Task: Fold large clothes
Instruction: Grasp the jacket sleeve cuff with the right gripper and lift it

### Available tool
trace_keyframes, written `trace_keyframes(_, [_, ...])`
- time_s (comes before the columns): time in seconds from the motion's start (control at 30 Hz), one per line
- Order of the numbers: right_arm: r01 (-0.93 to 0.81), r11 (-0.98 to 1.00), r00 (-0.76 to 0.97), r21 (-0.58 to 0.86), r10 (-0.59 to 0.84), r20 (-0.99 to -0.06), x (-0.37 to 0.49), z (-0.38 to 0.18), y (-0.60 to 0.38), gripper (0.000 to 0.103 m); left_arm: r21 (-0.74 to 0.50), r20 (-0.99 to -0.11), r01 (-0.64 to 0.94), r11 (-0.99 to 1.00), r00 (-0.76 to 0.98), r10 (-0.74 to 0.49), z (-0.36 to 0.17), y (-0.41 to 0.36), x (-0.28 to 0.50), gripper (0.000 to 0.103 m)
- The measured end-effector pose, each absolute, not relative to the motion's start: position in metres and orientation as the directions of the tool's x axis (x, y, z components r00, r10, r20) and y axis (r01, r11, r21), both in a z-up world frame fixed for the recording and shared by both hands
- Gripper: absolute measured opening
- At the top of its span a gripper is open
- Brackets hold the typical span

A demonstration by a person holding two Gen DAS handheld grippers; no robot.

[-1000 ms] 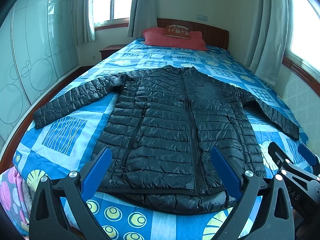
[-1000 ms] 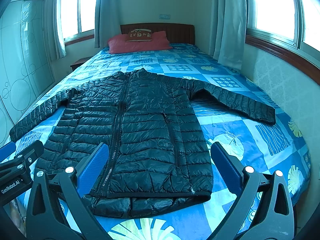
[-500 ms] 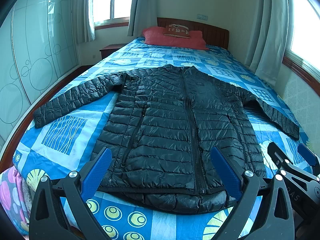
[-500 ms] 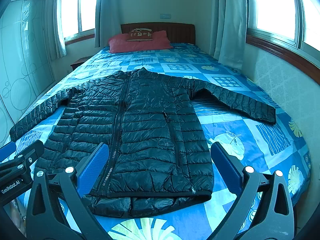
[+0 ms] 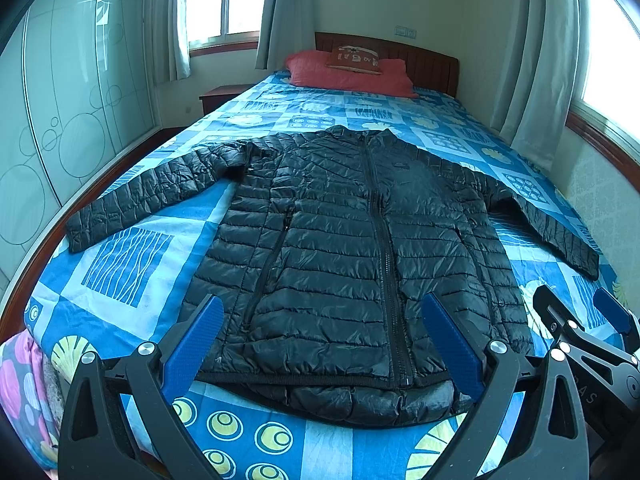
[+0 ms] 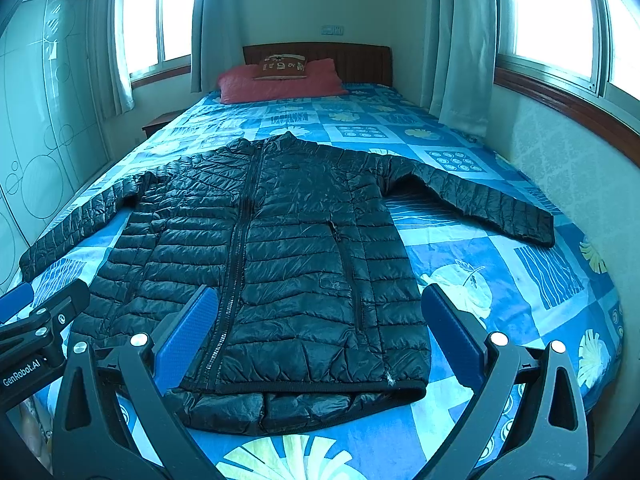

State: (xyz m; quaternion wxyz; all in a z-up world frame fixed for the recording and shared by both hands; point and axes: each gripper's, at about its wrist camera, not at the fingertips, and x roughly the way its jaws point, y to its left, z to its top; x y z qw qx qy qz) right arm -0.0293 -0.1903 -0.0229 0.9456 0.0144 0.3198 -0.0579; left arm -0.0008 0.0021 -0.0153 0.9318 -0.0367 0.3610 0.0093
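Observation:
A black quilted puffer jacket (image 5: 352, 248) lies flat and zipped on the bed, collar toward the headboard, both sleeves spread out to the sides; it also shows in the right wrist view (image 6: 272, 264). My left gripper (image 5: 322, 340) is open and empty, held above the jacket's hem. My right gripper (image 6: 318, 330) is open and empty, held above the hem's right half. The right gripper shows at the right edge of the left wrist view (image 5: 588, 328). The left gripper shows at the left edge of the right wrist view (image 6: 40, 312).
The bed has a blue patterned cover (image 5: 132, 264) and red pillows (image 5: 348, 74) at a wooden headboard. A glass-fronted wardrobe (image 5: 60, 120) stands on the left, a nightstand (image 5: 218, 96) beside the bed. A wall with curtained windows (image 6: 560, 152) runs along the right side.

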Motion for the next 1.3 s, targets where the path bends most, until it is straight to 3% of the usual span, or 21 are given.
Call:
trace_keyframes(0.23, [0.109,0.993,0.766,0.040,-0.059,-0.640,-0.014,-0.040,-0.204,0.101,-0.076,-0.702,-0.061,0.995,0.713,-0.010,-0.027,0.013,0.015,0.098])
trace_keyframes(0.47, [0.211,0.948,0.743,0.237,0.002,-0.669,0.022,-0.071,-0.275,0.099,-0.137,-0.771,-0.215,0.967,0.636,0.032,-0.061,0.079,0.062,0.098])
trace_keyframes(0.5, [0.234,0.938,0.745,0.257,-0.004,-0.667,0.027,-0.074,-0.289,0.095,-0.136,-0.778,-0.260,0.956,0.625,0.060,-0.068,0.095,0.070,0.098])
trace_keyframes(0.57, [0.282,0.912,0.749,0.296,-0.017,-0.662,0.036,-0.080,-0.319,0.064,-0.122,-0.783,-0.329,0.936,0.612,0.113,-0.079,0.121,0.081,0.098])
trace_keyframes(0.77, [0.432,0.747,0.797,0.506,-0.053,-0.602,0.057,-0.106,-0.449,0.064,-0.083,-0.789,-0.501,0.862,0.561,0.250,-0.114,0.196,0.107,0.098])
trace_keyframes(0.93, [0.511,0.556,0.829,0.656,-0.118,-0.546,0.066,-0.139,-0.561,0.064,-0.100,-0.817,-0.579,0.810,0.512,0.265,-0.140,0.234,0.118,0.098])
trace_keyframes(1.07, [0.530,0.451,0.841,0.718,-0.172,-0.513,0.074,-0.161,-0.624,0.064,-0.066,-0.848,-0.623,0.779,0.446,0.285,-0.160,0.246,0.123,0.098])
trace_keyframes(1.3, [0.529,0.397,0.848,0.750,-0.227,-0.478,0.095,-0.186,-0.666,0.064,0.046,-0.829,-0.651,0.758,0.399,0.393,-0.166,0.240,0.127,0.099])
